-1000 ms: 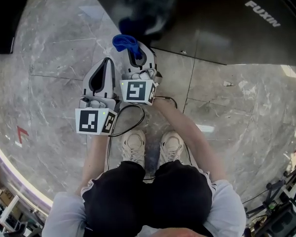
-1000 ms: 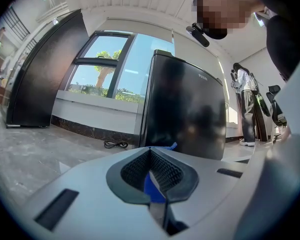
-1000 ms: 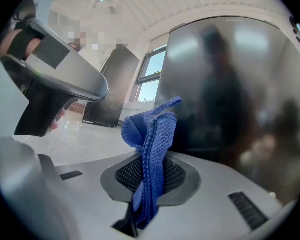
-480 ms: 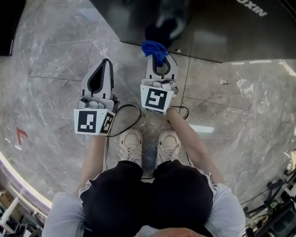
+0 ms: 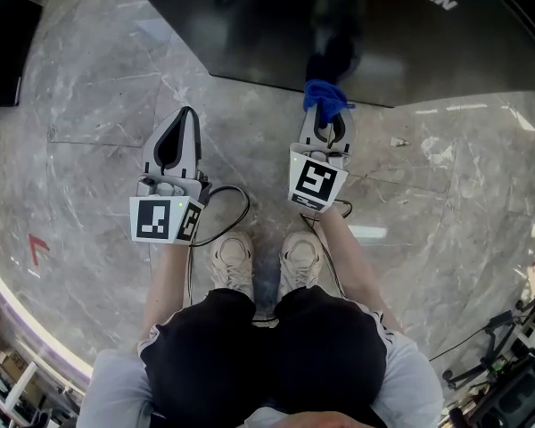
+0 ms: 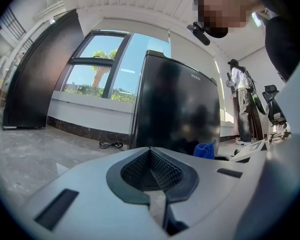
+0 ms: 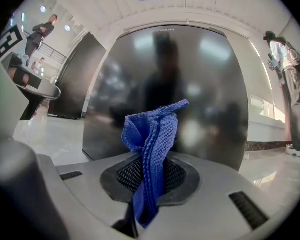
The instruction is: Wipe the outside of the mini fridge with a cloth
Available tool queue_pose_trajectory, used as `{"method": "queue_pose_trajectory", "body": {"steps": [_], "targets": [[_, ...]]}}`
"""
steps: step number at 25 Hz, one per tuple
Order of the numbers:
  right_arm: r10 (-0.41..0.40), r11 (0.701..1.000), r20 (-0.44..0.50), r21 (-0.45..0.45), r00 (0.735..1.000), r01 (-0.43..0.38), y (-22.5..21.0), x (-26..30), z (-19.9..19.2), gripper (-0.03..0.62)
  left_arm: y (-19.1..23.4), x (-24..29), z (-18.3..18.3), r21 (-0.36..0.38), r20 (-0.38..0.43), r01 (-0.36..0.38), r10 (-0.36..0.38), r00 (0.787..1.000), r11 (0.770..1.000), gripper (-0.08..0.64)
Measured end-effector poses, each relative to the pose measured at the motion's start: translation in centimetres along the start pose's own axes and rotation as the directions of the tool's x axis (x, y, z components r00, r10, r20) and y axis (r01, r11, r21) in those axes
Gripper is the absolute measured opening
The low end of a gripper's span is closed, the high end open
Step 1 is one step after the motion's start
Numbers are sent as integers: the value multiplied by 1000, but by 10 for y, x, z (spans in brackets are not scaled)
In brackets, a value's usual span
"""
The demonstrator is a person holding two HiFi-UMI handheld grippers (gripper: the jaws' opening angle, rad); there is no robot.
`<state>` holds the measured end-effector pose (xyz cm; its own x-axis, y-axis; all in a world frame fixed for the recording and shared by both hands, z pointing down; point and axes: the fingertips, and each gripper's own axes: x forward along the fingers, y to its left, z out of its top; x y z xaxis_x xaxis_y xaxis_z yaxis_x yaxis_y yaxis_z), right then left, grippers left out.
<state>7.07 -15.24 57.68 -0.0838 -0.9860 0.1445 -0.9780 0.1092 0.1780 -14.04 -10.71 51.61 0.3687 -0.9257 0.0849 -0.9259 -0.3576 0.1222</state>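
A glossy black mini fridge (image 5: pixel 339 25) stands on the marble floor ahead of me; it fills the right gripper view (image 7: pixel 165 89) and shows in the left gripper view (image 6: pixel 180 109). My right gripper (image 5: pixel 325 119) is shut on a bunched blue cloth (image 5: pixel 324 94), (image 7: pixel 150 144) that sticks out past the jaws, close to the fridge's lower front edge. The cloth also appears small in the left gripper view (image 6: pixel 205 150). My left gripper (image 5: pixel 180 123) is shut and holds nothing, low over the floor to the left of the fridge front.
A second tall black appliance (image 6: pixel 40 74) stands at the left, its corner in the head view (image 5: pixel 4 38). A black cable (image 6: pixel 110 144) lies by the window wall. A person (image 6: pixel 240 104) and an office chair (image 6: pixel 275 109) stand at the right. My feet (image 5: pixel 267 261) are below the grippers.
My right gripper has carried the blue cloth rightward along the fridge's lower front edge. The left gripper has stayed almost still.
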Motion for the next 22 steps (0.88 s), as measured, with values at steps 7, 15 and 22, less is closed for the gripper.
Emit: {"method": "queue_pose_trajectory", "body": {"steps": [7,15,22], "targets": [[-107,994,-23,23,994,108,-49,-10,-10,75,-9,2,0,7,-4,20,-20,1000,1000,5],[-272,960,-64,51,960,275,-118,-21,-23,75,-9,2,1,10,-8,22,-22,1000,1000,5],[-371,917,-118,110,921,383,-156,-24,-35,75,-9,2,1,16,-11,23,-22,1000,1000,5]]}}
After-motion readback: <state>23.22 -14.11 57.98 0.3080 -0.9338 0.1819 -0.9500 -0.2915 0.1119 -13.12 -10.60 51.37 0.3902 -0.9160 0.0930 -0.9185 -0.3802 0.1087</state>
